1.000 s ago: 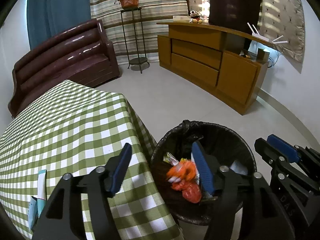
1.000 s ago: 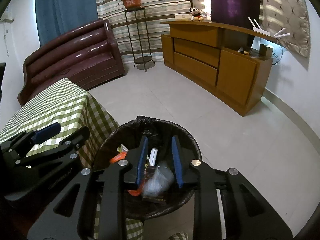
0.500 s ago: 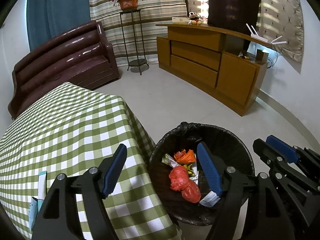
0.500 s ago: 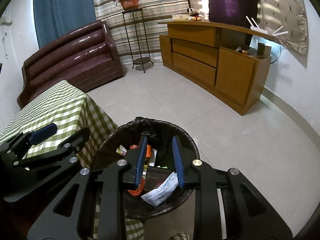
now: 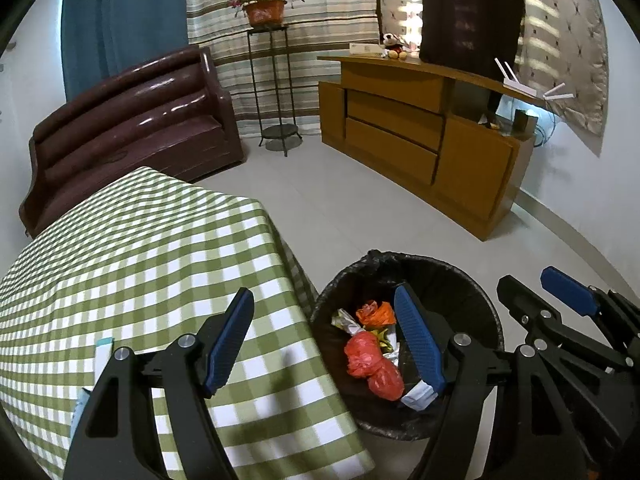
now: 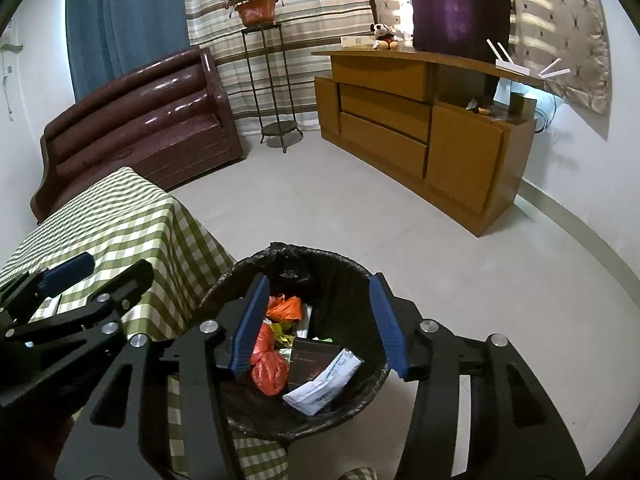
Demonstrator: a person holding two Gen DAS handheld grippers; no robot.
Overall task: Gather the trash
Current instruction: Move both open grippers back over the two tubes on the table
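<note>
Presently the right gripper (image 6: 320, 320) hangs over the black-lined trash bin (image 6: 360, 408), its jaws opening with nothing between them. A white wrapper (image 6: 324, 380), red bags (image 6: 270, 372) and a dark box (image 6: 310, 360) lie inside the bin. The left gripper (image 5: 324, 340) stands with jaws apart and empty, straddling the checked table (image 5: 140, 260) edge and the bin's left rim.

My left black plastic two-finger gripper (image 5: 324, 340) and its right twin (image 6: 320, 320) match — 2 ribbed blue pads (image 6: 251, 320) each, silver screws (image 6: 209, 326) at the pivots.
</note>
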